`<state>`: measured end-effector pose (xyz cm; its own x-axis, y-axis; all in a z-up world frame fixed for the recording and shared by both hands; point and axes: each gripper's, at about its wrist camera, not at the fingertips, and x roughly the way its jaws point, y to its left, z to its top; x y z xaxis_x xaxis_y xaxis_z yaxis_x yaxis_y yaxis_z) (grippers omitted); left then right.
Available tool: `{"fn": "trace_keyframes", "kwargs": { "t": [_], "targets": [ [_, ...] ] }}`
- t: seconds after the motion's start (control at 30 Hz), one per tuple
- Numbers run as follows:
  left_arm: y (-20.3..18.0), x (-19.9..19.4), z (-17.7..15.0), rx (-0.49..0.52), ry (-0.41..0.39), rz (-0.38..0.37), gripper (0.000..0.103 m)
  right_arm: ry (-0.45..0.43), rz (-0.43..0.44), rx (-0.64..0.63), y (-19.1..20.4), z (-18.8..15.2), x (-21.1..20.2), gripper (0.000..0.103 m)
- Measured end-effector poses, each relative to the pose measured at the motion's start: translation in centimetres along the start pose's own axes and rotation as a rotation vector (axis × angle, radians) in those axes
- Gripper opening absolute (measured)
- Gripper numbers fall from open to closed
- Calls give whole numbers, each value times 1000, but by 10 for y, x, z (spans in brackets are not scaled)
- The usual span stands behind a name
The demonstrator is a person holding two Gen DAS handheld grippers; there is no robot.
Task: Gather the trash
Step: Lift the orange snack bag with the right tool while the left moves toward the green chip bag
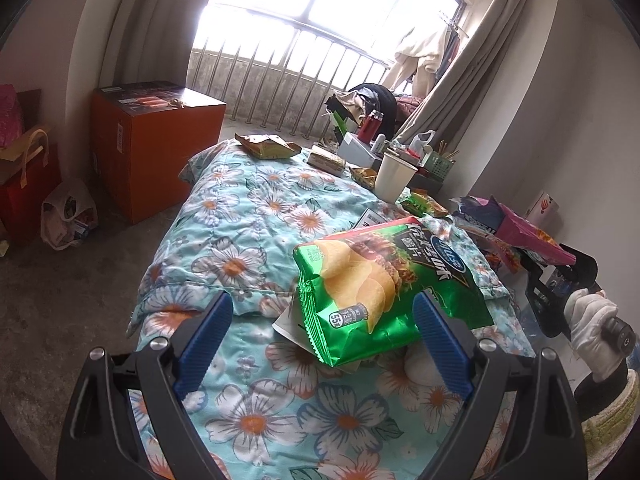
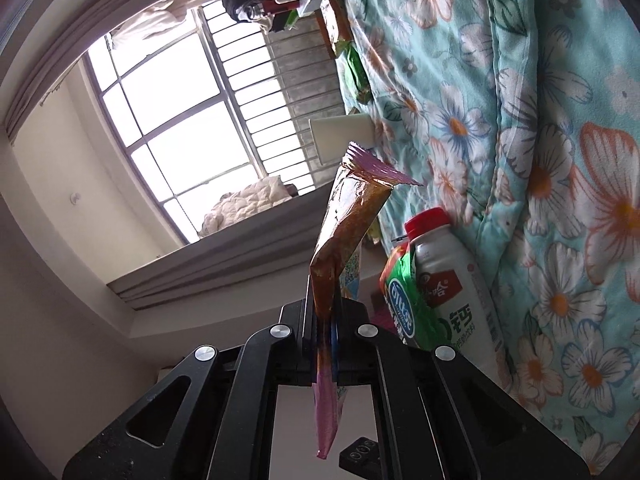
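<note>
A green potato-chip bag (image 1: pixel 380 280) lies on the floral cloth (image 1: pixel 248 208) covering the table. My left gripper (image 1: pixel 324 320) hovers over it, open. The bag lies ahead of the blue pads (image 1: pixel 212 332), nearer the right one, and neither pad presses on it. My right gripper (image 2: pixel 324 312) is turned on its side and shut on a pink and brown snack wrapper (image 2: pixel 348 216), which sticks out forward. In the left wrist view that gripper (image 1: pixel 560 276) is at the right edge with the pink wrapper (image 1: pixel 536 236), held by a white-gloved hand (image 1: pixel 588 320).
A white bottle with a red cap (image 2: pixel 452 280) lies by the green bag (image 2: pixel 404 304). A paper cup (image 1: pixel 394 176), more snack wrappers (image 1: pixel 268 146) and clutter sit at the table's far end. An orange box (image 1: pixel 156 140) and bags (image 1: pixel 68 216) stand on the floor at left.
</note>
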<state>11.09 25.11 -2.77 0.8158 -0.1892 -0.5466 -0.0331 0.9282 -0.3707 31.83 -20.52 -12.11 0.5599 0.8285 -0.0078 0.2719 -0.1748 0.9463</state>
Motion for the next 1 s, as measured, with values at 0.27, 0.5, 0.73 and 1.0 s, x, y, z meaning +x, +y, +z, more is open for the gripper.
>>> {"fn": "trace_keyframes", "kwargs": {
  "t": [0.27,0.5,0.73,1.0],
  "targets": [
    [-16,-15,8,-36,-56,33,89,23,43,2,-4,-9,-38,3],
    [-36,-40,6,55,-89,69,89,76,39,-63,-9,-32,-72,3],
    [-42,-52,-3,137,-83,17,89,216,-75,-281,0,-61,-105,4],
    [-79,-34,-31,408,-65,74,89,188,-260,-397,-17,-55,-112,4]
  ]
}}
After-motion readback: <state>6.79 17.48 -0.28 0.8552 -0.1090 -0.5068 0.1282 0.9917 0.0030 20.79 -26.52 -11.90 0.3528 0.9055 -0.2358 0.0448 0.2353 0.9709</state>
